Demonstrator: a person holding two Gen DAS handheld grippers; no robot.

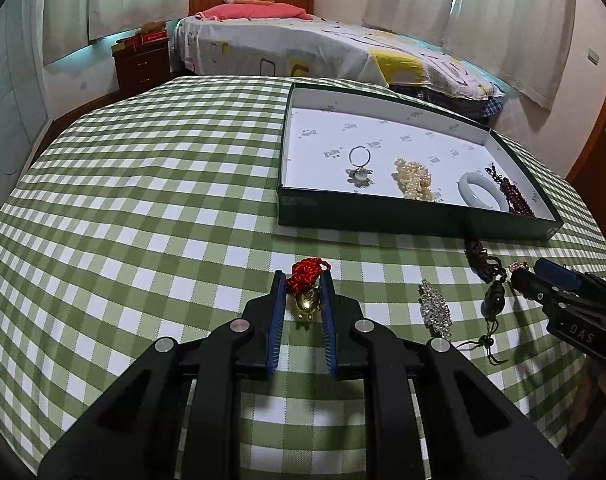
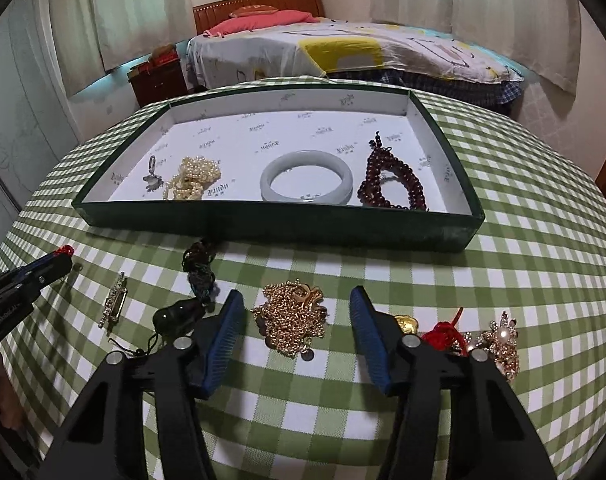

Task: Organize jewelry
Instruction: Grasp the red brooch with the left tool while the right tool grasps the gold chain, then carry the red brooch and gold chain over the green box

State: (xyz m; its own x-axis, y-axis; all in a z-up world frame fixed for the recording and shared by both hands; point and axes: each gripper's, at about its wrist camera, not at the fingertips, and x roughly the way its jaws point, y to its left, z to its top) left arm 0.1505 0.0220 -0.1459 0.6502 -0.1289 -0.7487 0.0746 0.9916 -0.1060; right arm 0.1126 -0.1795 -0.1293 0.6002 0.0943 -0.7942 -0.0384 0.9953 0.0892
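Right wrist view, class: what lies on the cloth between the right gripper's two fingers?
A heap of gold chain lies between the open fingers of the right gripper, on the checked cloth, as the right wrist view shows.

My left gripper (image 1: 303, 292) sits low over the table, its blue pads (image 1: 278, 320) drawn in to a narrow gap, both fingers pointing away from me toward the far side. My right gripper (image 2: 297, 332) is spread wide, its pads (image 2: 223, 336) well apart and angled outward, also low over the table. The two lie side by side, the right one's tip just right of my left.
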